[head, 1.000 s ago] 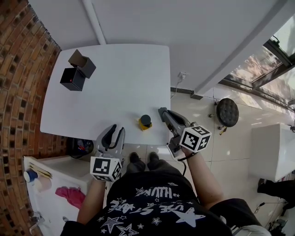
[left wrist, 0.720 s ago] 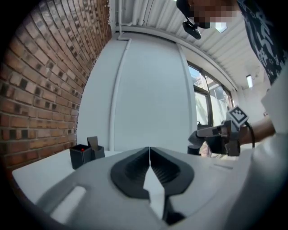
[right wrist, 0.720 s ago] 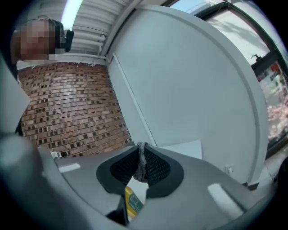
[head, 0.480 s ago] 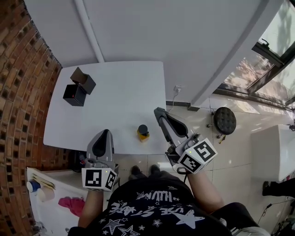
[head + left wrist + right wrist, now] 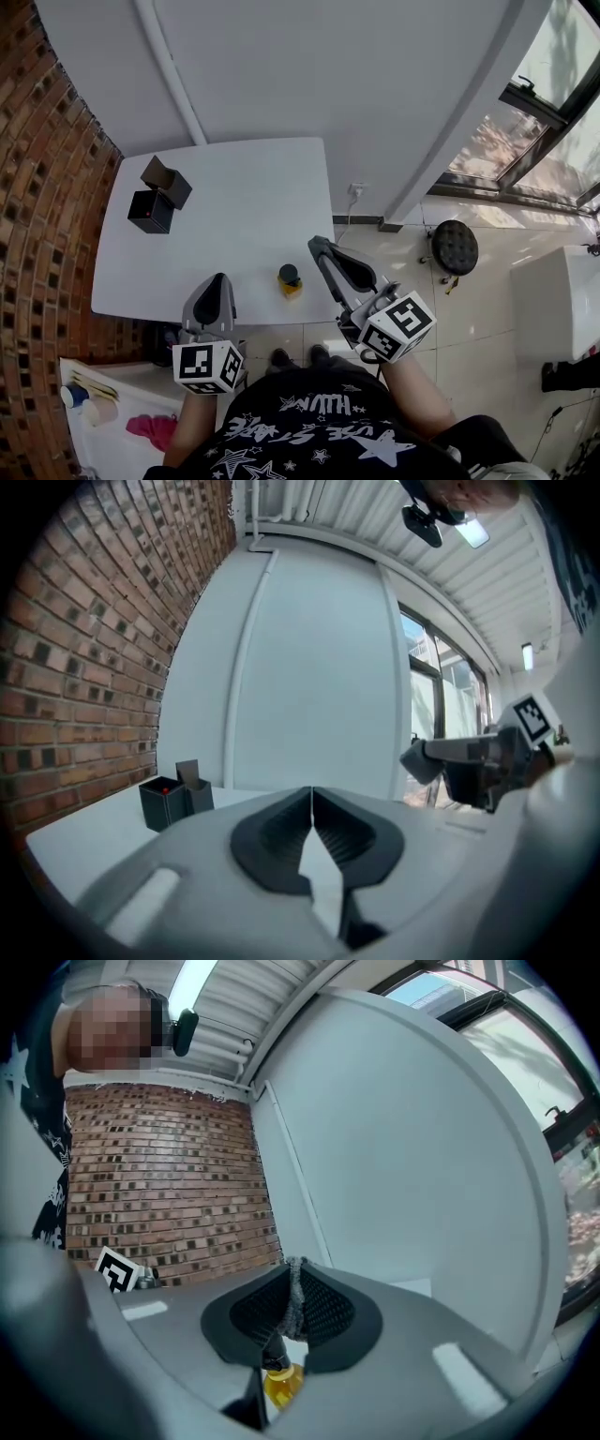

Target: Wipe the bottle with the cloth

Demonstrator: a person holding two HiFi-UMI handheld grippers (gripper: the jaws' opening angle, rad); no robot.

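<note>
A small bottle with a yellow body and a dark cap stands near the front edge of the white table. My right gripper hovers just right of the bottle, shut on a thin grey cloth pinched between its pads. Below those jaws in the right gripper view the bottle shows. My left gripper is shut with nothing between its pads, over the table's front edge left of the bottle. In the left gripper view my left gripper points across the table, with the right gripper at the right.
Two black boxes stand at the table's far left, also seen as black boxes in the left gripper view. A brick wall runs along the left. A round stool stands on the floor at the right, and a pink rag lies on a low white cabinet at lower left.
The left gripper's jaws, apart a second ago, are now closed. Both grippers have risen above the table's front edge, the right one rolling. The bottle has not moved.
</note>
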